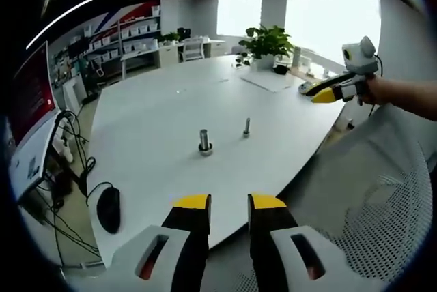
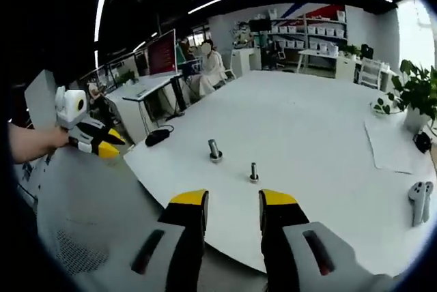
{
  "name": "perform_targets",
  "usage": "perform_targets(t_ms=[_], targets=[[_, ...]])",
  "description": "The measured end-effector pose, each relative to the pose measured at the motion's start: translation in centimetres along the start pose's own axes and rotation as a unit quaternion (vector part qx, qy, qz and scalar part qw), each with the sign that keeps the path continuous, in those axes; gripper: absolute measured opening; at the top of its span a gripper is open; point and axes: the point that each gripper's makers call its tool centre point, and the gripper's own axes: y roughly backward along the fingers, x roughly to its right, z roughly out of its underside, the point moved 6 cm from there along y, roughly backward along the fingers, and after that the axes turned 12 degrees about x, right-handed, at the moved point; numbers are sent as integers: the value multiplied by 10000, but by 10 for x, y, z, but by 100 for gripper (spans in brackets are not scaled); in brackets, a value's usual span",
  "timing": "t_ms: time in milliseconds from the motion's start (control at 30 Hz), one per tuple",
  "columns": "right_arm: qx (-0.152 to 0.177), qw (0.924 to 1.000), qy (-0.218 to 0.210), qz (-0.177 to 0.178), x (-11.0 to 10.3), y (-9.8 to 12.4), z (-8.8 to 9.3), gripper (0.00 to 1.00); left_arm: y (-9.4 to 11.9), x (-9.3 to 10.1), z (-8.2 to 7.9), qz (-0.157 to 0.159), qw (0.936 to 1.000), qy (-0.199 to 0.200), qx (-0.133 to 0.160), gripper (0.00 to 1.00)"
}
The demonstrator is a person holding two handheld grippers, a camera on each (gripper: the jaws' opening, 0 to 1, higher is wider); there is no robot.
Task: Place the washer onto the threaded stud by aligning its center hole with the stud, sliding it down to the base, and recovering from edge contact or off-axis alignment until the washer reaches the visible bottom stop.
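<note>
You have a big white table [image 1: 157, 121] in front of you, and both of your grippers are held back off its near edge, over the mesh back of a chair [image 1: 382, 210]. Nothing on the table has been touched yet, so judge the whole task as still ahead of you.

Your left gripper [image 1: 229, 203] has its jaws parted by a moderate gap with nothing between them. Your right gripper [image 2: 232, 200] looks the same: jaws apart, empty. In the left gripper view you can also see your right gripper up at the right, well apart from the work; its yellow tips look close together there, but its own view settles it as parted.

Near the middle of the near part of the table stand two small metal pieces, close to each other but not touching. The thicker one [image 1: 205, 142] sits on a wider ring at its foot; you cannot tell whether that ring is a washer already seated or a fixed flange. The thinner one [image 1: 246, 127] looks like the threaded stud, upright, with a small base. No loose washer is clearly visible; it is too small to pick out here.

What is left, as you should reckon it: find and grip the washer, centre its hole over the stud, and slide it to the bottom stop.
</note>
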Motion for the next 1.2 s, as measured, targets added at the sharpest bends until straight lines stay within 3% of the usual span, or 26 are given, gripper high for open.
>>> perform_targets(t_ms=[67,133,200,300,467,567,667,867,967,1200], targets=[[238,9993,-300,33,-7,3,-7,33,1,-1,-1,-37,10000,29,22,19],[237,9992,-312,60,-11,4,-3,34,1,0,-1,-27,10000,46,52,19],[194,9994,-266,94,-18,3,1,35,2,3,-2,-6,10000,45,40,19],[-73,9998,148,150,-16,-1,5,35,1,0,0,12,10000,61,14,19],[-20,9998,51,213,-10,-3,10,36,1,-1,1,20,10000,70,44,19],[-229,9997,-67,86,-14,-2,19,37,1,0,3,18,10000,57,8,19],[-294,9987,417,32,-20,0,15,37,4,5,-2,-8,10000,42,77,18],[-429,9983,378,81,-18,-5,20,37,3,-2,1,-42,9999,115,102,18],[-381,9991,82,162,-13,-6,21,37,3,-1,0,-58,9998,127,105,17],[-563,9981,214,134,-17,-3,26,37,2,-4,3,-76,9999,99,67,16]])
